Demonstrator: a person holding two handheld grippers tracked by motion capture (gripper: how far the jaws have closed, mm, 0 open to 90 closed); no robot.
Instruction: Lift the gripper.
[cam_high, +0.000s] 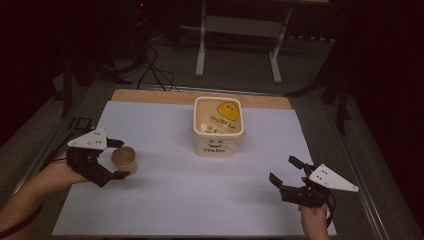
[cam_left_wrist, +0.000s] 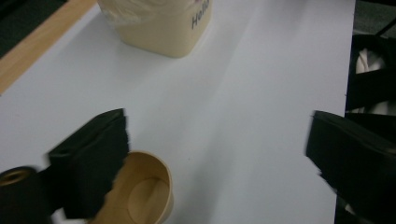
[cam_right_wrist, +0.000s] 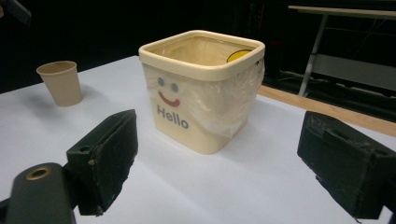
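we see the paper cup (cam_high: 124, 159) upright at the left of the white sheet (cam_high: 200, 200), mouth up, its long axis vertical; the left gripper (cam_high: 119, 159) brackets it with jaws wide, not yet pressing it

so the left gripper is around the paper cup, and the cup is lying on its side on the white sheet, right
Not quite: the paper cup stands upright on the white sheet, mouth up, as the right gripper view shows. The left gripper does have its open jaws either side of it in the high view.
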